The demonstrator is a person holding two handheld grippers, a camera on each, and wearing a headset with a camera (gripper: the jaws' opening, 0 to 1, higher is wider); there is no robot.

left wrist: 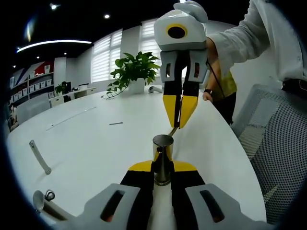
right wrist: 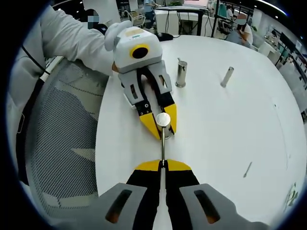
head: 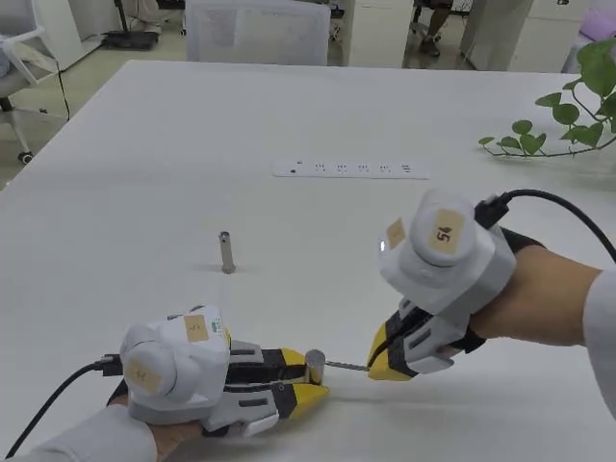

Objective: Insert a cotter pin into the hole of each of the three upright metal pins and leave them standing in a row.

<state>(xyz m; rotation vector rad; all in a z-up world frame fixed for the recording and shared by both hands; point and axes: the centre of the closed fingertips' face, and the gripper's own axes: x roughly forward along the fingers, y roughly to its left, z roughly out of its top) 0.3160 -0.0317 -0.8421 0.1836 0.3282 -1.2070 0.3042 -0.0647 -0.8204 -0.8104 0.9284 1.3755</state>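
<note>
Near 6 o'clock on the desk (head: 289, 125), left gripper (head: 306, 383) fingers clamp an upright metal pin (head: 315, 361); from its 3 o'clock, right gripper (head: 378, 366) fingers pinch a cotter pin (head: 345, 365) meeting it.

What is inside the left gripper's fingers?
A metal pin, clamped low down. The right gripper holds a cotter pin against its side; the hole is hidden, so entry cannot be told.

White table (head: 192, 144), silver metal pin (left wrist: 163, 155), yellow-tipped black-and-white left tool (head: 313, 376), green plant (head: 577, 106)
</note>
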